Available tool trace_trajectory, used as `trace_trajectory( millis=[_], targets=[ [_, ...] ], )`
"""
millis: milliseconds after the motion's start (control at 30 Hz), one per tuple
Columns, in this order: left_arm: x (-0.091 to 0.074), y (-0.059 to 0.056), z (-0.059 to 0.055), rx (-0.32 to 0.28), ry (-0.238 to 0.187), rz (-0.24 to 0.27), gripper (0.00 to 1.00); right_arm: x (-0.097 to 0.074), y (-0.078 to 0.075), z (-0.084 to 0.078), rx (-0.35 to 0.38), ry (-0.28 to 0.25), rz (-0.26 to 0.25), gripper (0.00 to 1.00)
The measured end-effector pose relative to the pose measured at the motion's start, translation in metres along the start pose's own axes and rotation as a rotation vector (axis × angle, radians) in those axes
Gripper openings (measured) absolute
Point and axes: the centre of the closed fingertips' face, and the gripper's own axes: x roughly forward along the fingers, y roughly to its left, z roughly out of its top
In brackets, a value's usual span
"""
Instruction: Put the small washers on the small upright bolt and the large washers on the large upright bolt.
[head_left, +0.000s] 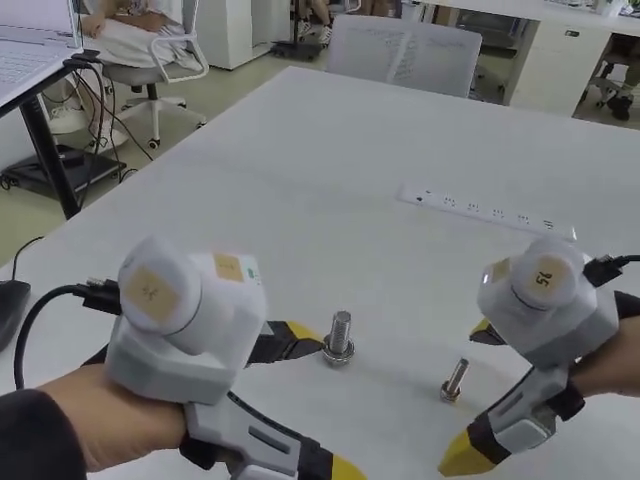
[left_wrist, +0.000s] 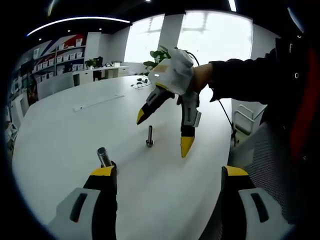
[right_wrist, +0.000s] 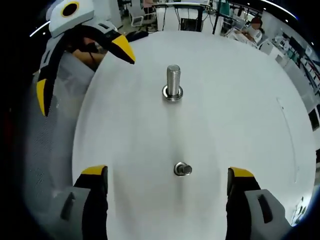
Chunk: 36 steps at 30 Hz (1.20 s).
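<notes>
- The white, round-cornered table (head_left: 330, 170) has broad bare surface beyond the bolts, up to the power strip. In the head view its left edge runs diagonally from the far chair towards the near left corner.
- One grey mesh-backed office chair (head_left: 400, 50) stands against the far table edge.
- Two grippers are over the near part of the table, well apart, tips pointing inward.
- The left gripper (left_wrist: 169, 171) has its yellow-tipped black jaws spread wide. One tip sits just beside the large bolt.
- The right gripper (right_wrist: 167, 171) is likewise spread wide. In its own view the small bolt stands between its two tips.
- One white power strip (head_left: 487, 212) lies flat near the right edge, well beyond the bolts.
- Two bolts stand upright, near each other.
- The large silver threaded bolt (right_wrist: 173, 82) is at centre.
- The small silver bolt (right_wrist: 183, 169) is to its right.
- Silver washers (right_wrist: 172, 93) ring the large bolt's base, though their count cannot be told.
</notes>
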Motion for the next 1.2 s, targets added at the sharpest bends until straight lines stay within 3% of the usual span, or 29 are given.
trace_trajectory(
  millis=[367,567,1200],
  targets=[
    [-0.001,-0.001,0.001,0.006,0.0,0.001,0.86,-0.008,0.009,-0.004,0.028,-0.042,-0.032,1.0],
    [-0.003,0.0,0.004,0.009,-0.007,0.008,0.87,-0.018,0.016,0.005,0.051,-0.101,-0.059,1.0],
    [-0.018,0.0,0.013,0.027,-0.027,0.019,0.87,-0.039,0.037,0.001,0.116,-0.169,-0.131,1.0]
  ],
)
